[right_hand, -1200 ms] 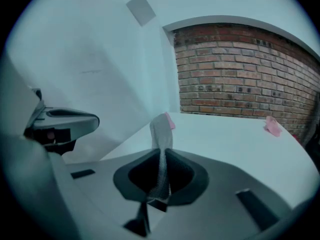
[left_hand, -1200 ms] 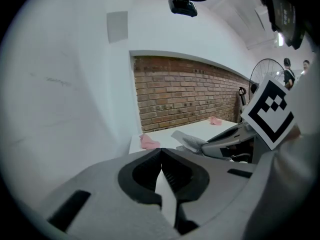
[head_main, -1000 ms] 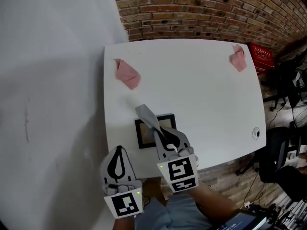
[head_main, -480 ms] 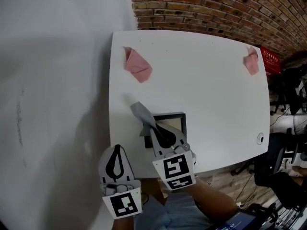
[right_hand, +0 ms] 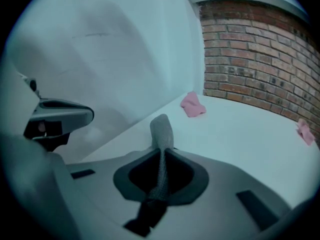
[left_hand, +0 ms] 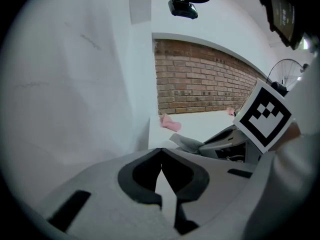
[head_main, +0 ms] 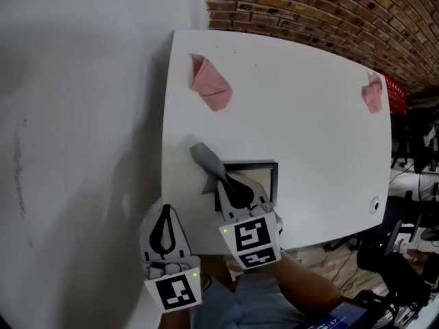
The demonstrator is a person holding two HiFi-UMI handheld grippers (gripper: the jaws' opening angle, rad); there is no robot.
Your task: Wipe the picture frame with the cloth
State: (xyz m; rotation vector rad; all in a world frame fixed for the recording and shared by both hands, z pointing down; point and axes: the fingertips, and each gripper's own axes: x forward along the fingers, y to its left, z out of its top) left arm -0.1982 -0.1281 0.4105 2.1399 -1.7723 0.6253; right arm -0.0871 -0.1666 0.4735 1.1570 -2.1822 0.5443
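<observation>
Looking down in the head view, the right gripper [head_main: 228, 178] sits over the near left part of the picture frame [head_main: 266, 165]. The frame lies flat by the near edge of the white table [head_main: 309, 115]. The grey cloth [head_main: 206, 159] sticks out past the frame's far left corner. The left gripper [head_main: 165, 212] hangs off the table's near left corner. 2 pink rags [head_main: 211, 84] lie far off.

The left gripper view shows its claw pressed together with nothing in it.

The right gripper view shows its claw pinching the grey cloth [right_hand: 161, 134], which stands up past the tips. The frame is hidden here.

The wiping step looks under way. The next move likely needs the cloth pressed down and dragged right across the frame without pushing the frame along.
</observation>
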